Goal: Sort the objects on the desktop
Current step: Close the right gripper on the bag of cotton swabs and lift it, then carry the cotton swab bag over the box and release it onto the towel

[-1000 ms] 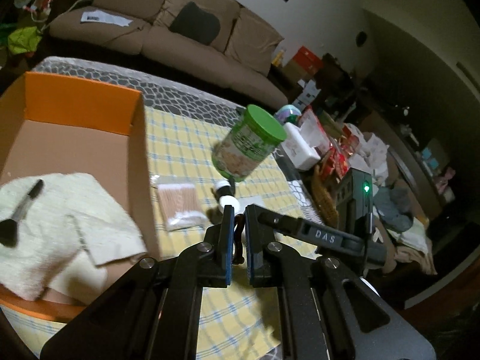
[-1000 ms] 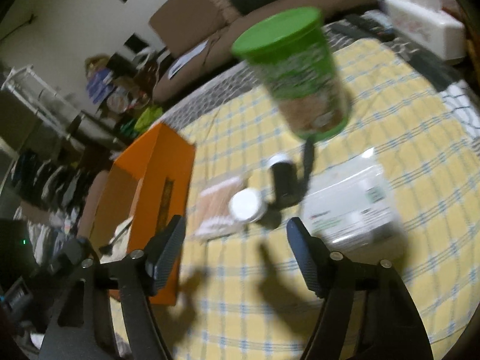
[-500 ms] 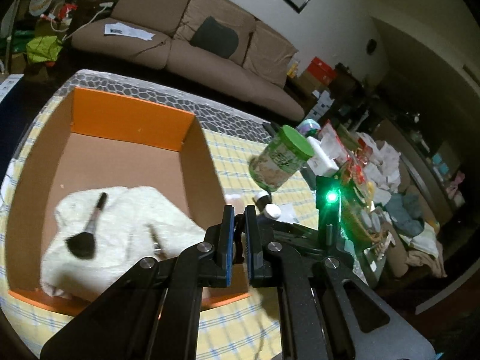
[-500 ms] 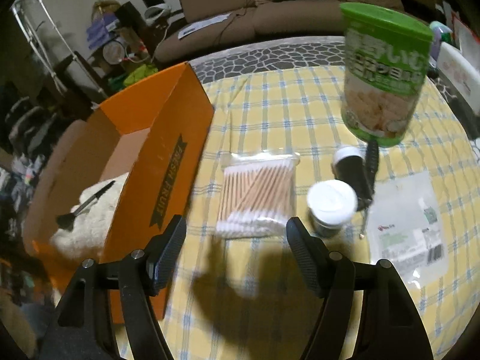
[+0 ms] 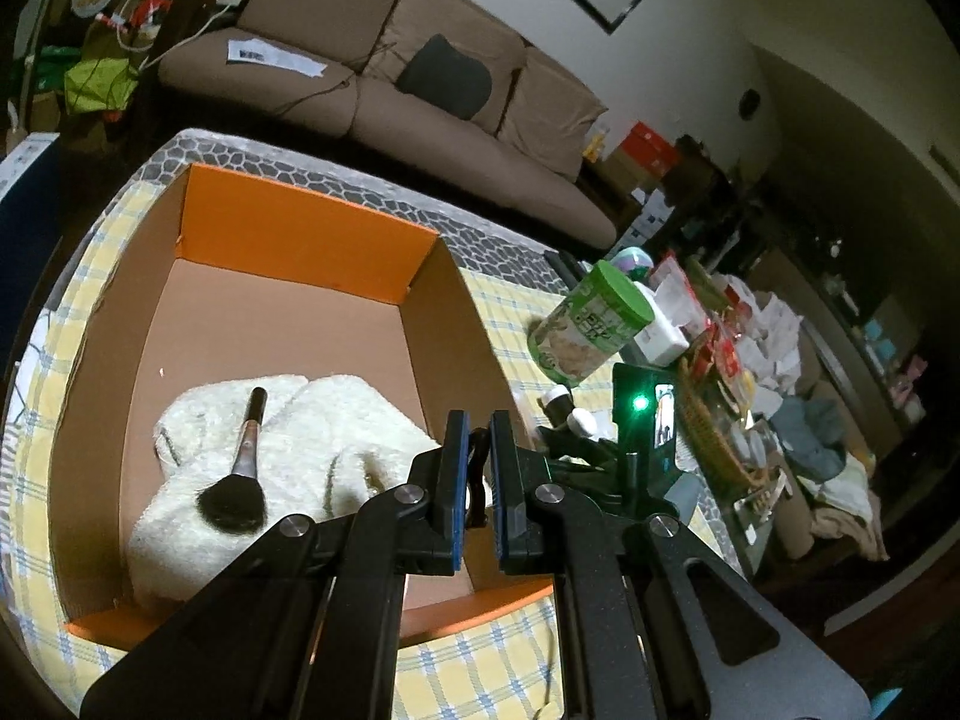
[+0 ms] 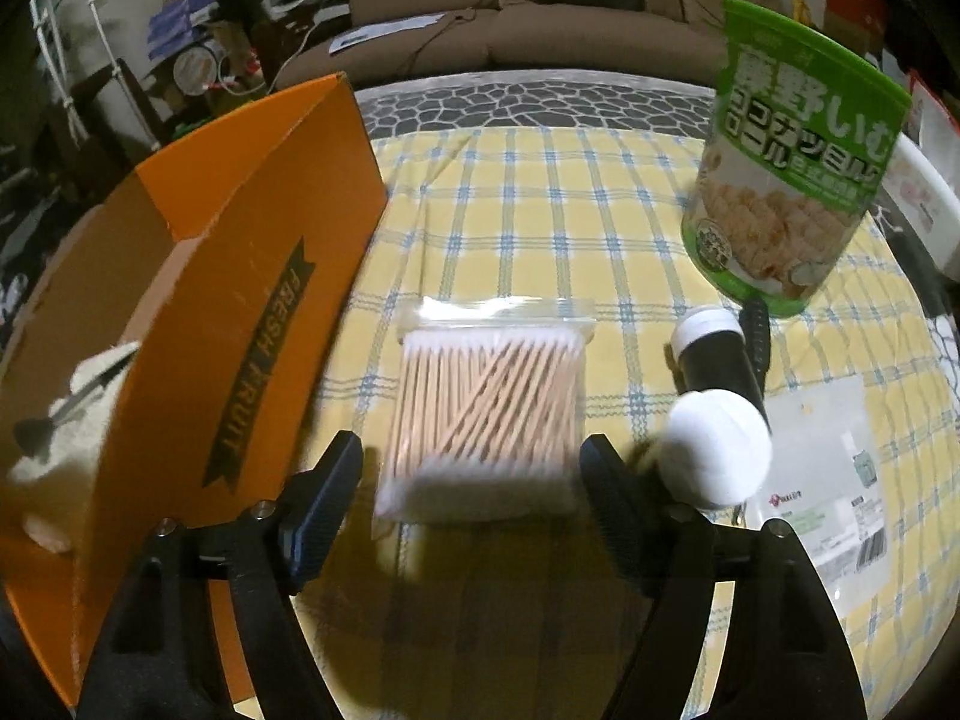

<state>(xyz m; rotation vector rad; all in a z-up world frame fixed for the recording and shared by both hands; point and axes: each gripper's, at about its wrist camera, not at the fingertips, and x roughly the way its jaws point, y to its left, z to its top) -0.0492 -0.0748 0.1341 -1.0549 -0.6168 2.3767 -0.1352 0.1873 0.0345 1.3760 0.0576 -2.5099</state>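
Note:
An orange cardboard box (image 5: 312, 216) holds a white towel (image 5: 312, 420) with a makeup brush (image 5: 243, 456) on it. My left gripper (image 5: 478, 438) hangs over the box's right side, shut on a small dark object (image 5: 477, 480). My right gripper (image 6: 471, 468) is open, its jaws on either side of a clear pack of cotton swabs (image 6: 489, 402) on the checked cloth, beside the box (image 6: 240, 300). A green-lidded snack can (image 6: 792, 174), a black bottle (image 6: 717, 360), a white-capped jar (image 6: 720, 450) and a flat clear packet (image 6: 822, 480) lie right of the swabs.
The snack can (image 5: 591, 324) and small bottles (image 5: 570, 411) also show in the left wrist view. A white tissue box (image 5: 666, 324), a wicker basket (image 5: 714, 438) and clutter sit at the table's right. A brown sofa (image 5: 390, 78) stands behind.
My left gripper moved left from the loose items to over the box, still shut on the dark object. My right gripper came down and in around the cotton swab pack.

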